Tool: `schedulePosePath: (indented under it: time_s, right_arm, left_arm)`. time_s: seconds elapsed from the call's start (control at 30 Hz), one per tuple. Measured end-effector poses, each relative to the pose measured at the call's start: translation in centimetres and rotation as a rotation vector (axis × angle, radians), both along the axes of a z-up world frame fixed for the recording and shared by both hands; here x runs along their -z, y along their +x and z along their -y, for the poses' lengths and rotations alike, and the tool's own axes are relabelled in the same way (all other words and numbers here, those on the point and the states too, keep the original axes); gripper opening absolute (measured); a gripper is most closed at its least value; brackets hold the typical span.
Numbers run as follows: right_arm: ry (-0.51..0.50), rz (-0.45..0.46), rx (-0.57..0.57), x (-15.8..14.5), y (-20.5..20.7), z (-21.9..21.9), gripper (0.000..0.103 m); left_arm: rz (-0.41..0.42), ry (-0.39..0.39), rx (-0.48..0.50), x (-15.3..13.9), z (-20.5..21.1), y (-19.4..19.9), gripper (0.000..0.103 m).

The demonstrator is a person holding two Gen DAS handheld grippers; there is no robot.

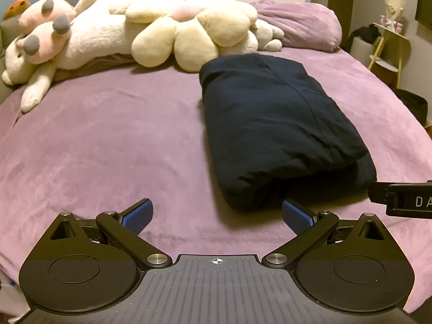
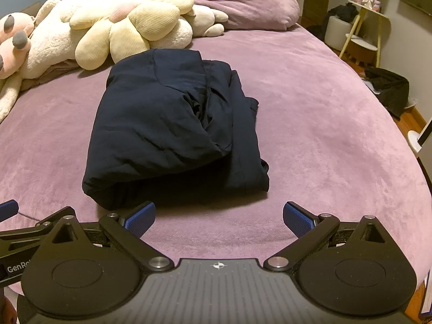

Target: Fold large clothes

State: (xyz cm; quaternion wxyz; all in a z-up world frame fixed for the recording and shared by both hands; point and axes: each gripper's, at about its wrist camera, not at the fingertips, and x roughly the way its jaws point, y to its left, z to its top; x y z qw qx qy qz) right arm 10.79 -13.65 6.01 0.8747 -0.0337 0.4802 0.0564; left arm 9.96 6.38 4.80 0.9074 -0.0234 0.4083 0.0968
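Observation:
A dark navy garment (image 1: 272, 127) lies folded into a thick rectangular bundle on the purple bed cover (image 1: 108, 140). In the right wrist view the garment (image 2: 167, 124) shows a sleeve and layers along its right side. My left gripper (image 1: 217, 217) is open and empty, just short of the bundle's near edge and to its left. My right gripper (image 2: 219, 220) is open and empty, just short of the bundle's near edge. Part of the right gripper shows at the right edge of the left wrist view (image 1: 405, 199).
Plush toys (image 1: 81, 35) and a cream flower cushion (image 1: 189, 35) lie along the far side of the bed. A purple pillow (image 1: 299, 24) sits at the far right. A side table (image 2: 364, 27) and a dark bin (image 2: 388, 91) stand beyond the bed's right edge.

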Motion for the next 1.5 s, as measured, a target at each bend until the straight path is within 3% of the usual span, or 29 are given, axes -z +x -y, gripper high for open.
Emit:
schedulePosePath:
  time_s: [1.5]
  right_arm:
    - [0.007, -0.005, 0.009, 0.3, -0.1, 0.5, 0.101]
  left_arm:
    - [-0.038, -0.022, 0.046, 0.8, 1.0, 0.3, 0.103]
